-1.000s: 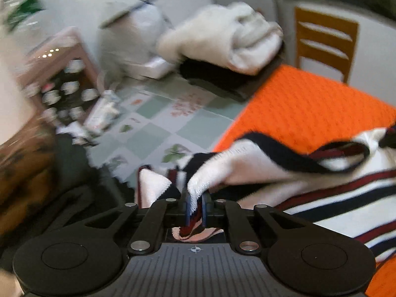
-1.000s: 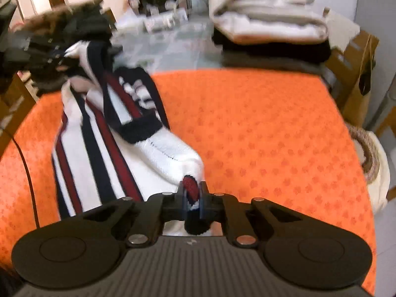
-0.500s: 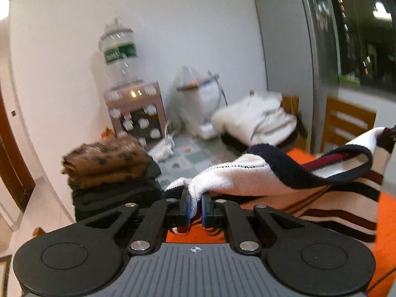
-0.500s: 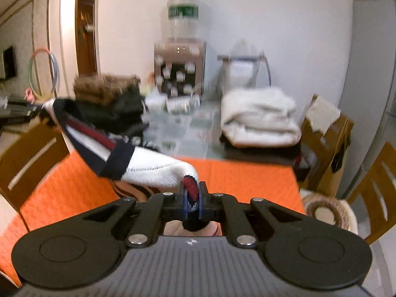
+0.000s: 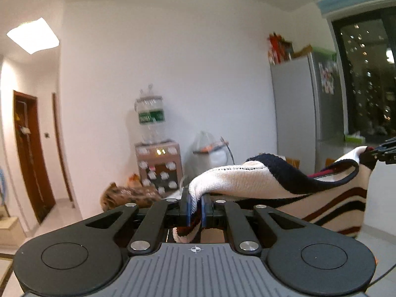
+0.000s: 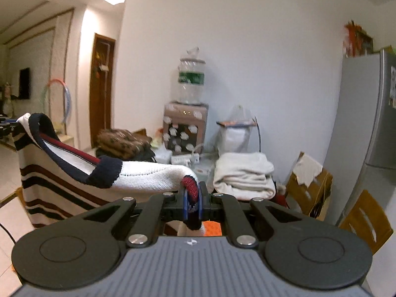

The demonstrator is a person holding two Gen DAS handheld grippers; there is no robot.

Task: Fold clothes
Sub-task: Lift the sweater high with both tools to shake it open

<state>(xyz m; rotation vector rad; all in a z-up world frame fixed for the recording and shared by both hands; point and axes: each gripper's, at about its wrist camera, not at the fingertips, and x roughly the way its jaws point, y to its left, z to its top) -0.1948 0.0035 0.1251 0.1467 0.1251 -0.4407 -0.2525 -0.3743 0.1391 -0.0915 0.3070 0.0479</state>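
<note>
The striped sweater [image 5: 284, 185] hangs in the air, stretched between the two grippers, its white body with dark and red stripes drooping below a navy-edged collar. The left gripper [image 5: 195, 206] has its jaws closed tight on one white shoulder edge, and the right gripper [image 6: 192, 204] has its jaws pinched on the other edge, at a red and navy band. Behind the sweater a water dispenser [image 6: 186, 123] stands against the white wall, with a folded white pile [image 6: 243, 175] to its right, a brown spotted pile [image 6: 121, 142] to its left, and a grey fridge [image 6: 366, 133] far right.
</note>
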